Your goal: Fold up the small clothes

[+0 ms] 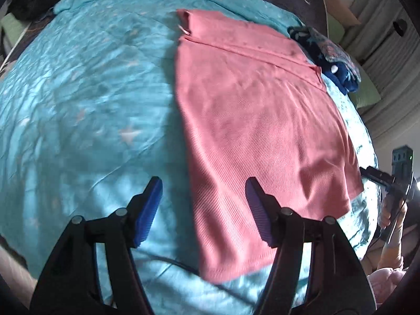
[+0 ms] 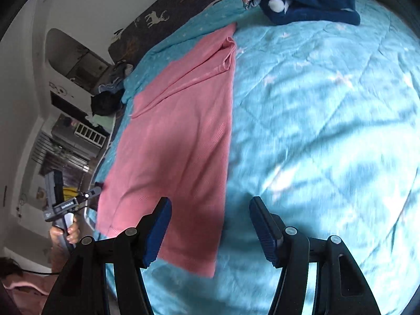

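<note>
Fingers [image 1: 149, 210] of both grippers stand wide and empty above a pink garment [image 1: 257, 120] lying partly folded on the turquoise quilt [image 1: 86, 99]; next, likely gripping its near hem.

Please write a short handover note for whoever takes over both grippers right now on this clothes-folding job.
Left gripper: open, empty, above the near left edge of the pink garment.
Right gripper: open, empty, above the garment's near right edge.
The pink garment lies flat on the teal quilt, apparently already folded lengthwise into a long rectangle, with a seam showing near its far end.
A dark blue patterned pile sits at the far edge of the bed.
Left to do: probably fold the pink garment across into a smaller packet, then set it aside.
</note>
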The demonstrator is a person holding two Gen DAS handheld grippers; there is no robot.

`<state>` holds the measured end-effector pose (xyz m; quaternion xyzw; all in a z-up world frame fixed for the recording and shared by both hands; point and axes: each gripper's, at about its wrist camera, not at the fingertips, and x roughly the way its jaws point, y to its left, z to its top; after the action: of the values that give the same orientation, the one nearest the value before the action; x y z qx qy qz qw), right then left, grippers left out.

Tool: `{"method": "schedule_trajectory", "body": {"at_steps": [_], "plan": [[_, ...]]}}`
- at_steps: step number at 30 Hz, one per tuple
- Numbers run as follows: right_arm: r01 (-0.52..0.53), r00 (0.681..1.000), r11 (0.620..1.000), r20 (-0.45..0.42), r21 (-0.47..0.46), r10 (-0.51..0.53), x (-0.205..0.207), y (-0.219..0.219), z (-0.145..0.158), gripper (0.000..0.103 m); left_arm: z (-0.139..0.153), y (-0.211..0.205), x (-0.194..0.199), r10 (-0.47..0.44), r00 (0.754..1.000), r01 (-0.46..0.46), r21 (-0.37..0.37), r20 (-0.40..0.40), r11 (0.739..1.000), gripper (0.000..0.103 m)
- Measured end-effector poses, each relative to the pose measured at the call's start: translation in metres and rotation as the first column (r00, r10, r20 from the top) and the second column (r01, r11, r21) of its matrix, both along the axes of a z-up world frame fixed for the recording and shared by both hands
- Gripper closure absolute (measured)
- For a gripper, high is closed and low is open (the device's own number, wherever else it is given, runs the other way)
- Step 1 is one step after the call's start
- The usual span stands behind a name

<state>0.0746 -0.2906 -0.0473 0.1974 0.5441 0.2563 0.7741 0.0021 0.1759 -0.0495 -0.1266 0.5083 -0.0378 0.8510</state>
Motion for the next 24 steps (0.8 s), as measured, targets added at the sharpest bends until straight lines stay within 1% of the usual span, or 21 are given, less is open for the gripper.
{"method": "schedule_trajectory", "body": {"at_steps": [2,3,4,6,8,9,11,13,14,16,18,19,20,22,24], "plan": [[0.007,1.000,1.000,0.001,-0.001,-0.007,-0.008,-0.002,-0.001,0.040,0.026,0.017,-0.018,0.059,0.995,-0.061,0.013,0.084,0.998,0.037],[0.011,1.000,1.000,0.003,-0.001,-0.011,-0.010,-0.001,-0.001,0.040,0.045,0.029,-0.031,0.099,0.984,-0.102,0.015,0.145,0.995,0.037],[0.013,1.000,1.000,0.006,-0.001,-0.013,-0.011,0.001,-0.001,0.040,0.059,0.038,-0.040,0.125,0.975,-0.129,0.006,0.183,0.992,0.037],[0.016,1.000,1.000,0.011,-0.006,-0.016,-0.019,0.001,0.000,0.039,0.077,0.052,-0.051,0.158,0.965,-0.158,-0.018,0.211,0.987,0.035],[0.016,1.000,1.000,0.014,-0.014,-0.016,-0.022,0.004,-0.001,0.038,0.081,0.054,-0.058,0.163,0.963,-0.158,-0.041,0.213,0.987,0.032],[0.017,1.000,1.000,0.017,-0.018,-0.017,-0.025,0.004,0.000,0.038,0.077,0.048,-0.059,0.142,0.968,-0.133,-0.057,0.205,0.989,0.032],[0.022,1.000,1.000,0.018,-0.018,-0.022,-0.030,0.003,0.000,0.038,0.059,0.035,-0.061,0.104,0.981,-0.093,-0.074,0.163,0.993,0.031],[0.023,1.000,1.000,0.016,-0.006,-0.023,-0.035,0.002,0.000,0.038,0.031,0.016,-0.056,0.059,0.994,-0.051,-0.091,0.095,0.995,0.031],[0.022,1.000,1.000,0.014,-0.003,-0.022,-0.040,-0.002,0.000,0.038,0.012,0.003,-0.051,0.028,0.998,-0.022,-0.102,0.052,0.995,0.031],[0.022,1.000,1.000,0.007,0.000,-0.022,-0.043,-0.005,0.000,0.038,-0.011,-0.012,-0.046,-0.001,1.000,0.001,-0.109,0.002,0.994,0.031],[0.024,1.000,1.000,0.000,-0.002,-0.024,-0.041,-0.006,0.000,0.038,-0.031,-0.025,-0.040,-0.003,0.999,-0.002,-0.096,-0.045,0.995,0.031],[0.023,1.000,1.000,-0.002,-0.006,-0.023,-0.042,-0.006,0.001,0.038,-0.036,-0.030,-0.039,0.006,0.999,-0.010,-0.084,-0.045,0.996,0.030],[0.020,1.000,1.000,-0.004,-0.008,-0.020,-0.040,-0.005,0.001,0.038,-0.035,-0.034,-0.039,0.009,1.000,-0.009,-0.070,-0.007,0.998,0.025],[0.011,1.000,1.000,-0.007,-0.004,-0.012,-0.041,-0.005,-0.001,0.038,-0.033,-0.036,-0.039,-0.004,1.000,0.004,-0.091,0.001,0.996,0.022],[0.012,1.000,1.000,-0.011,0.014,-0.011,-0.040,-0.006,-0.004,0.036,-0.033,-0.035,-0.037,-0.002,1.000,0.002,-0.104,-0.001,0.995,0.022]]}}
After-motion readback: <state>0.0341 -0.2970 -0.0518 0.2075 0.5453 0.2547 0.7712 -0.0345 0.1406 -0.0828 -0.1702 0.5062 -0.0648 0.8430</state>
